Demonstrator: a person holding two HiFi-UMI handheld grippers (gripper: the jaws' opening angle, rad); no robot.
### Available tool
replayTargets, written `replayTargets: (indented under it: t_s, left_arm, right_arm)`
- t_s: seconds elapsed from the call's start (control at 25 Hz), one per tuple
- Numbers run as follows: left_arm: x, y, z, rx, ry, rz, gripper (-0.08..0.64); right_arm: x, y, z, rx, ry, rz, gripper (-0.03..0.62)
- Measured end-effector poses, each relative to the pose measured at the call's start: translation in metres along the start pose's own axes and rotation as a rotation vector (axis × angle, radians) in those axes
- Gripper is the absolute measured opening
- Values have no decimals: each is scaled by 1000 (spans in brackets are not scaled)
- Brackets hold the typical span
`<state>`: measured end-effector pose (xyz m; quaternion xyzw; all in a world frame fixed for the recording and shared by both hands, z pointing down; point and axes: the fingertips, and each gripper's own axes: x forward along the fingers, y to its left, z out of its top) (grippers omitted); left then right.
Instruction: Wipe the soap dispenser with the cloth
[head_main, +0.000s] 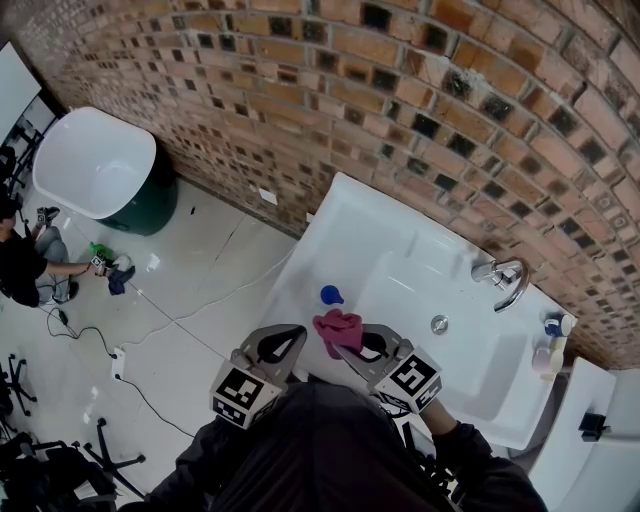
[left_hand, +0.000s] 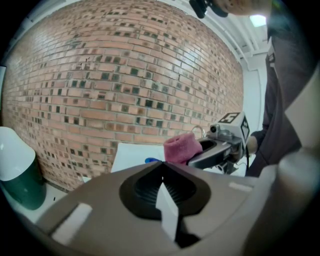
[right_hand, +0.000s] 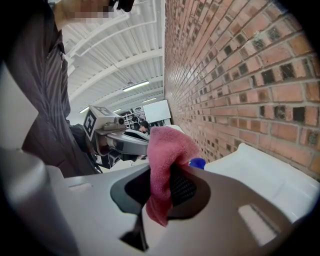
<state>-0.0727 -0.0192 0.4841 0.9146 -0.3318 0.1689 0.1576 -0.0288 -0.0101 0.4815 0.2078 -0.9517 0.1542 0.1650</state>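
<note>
Tools number two: the left tool (head_main: 298, 334) is fully closed with nothing in it, and the right tool (head_main: 346, 348) pinches the one pink cloth (head_main: 338, 326). One soap dispenser (head_main: 548, 358) stands at the sink's (head_main: 400, 235) right end, near the single tap (head_main: 505, 280).

The sink (head_main: 400, 235) stands against the wall (head_main: 300, 100), with the tap (head_main: 505, 278) at its back. The soap dispenser (head_main: 548, 352) stands on the sink's right end. The right tongs (head_main: 342, 348) hold the cloth (head_main: 338, 326) over the sink's front rim. The left tongs (head_main: 298, 333) are just to their left.
</note>
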Motion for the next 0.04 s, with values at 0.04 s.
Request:
replayTargets:
  t_s: [0.04]
  left_arm:
    - [0, 0, 0, 0, 0, -1, 0]
  right_arm:
    - [0, 1, 1, 0, -1, 3, 64]
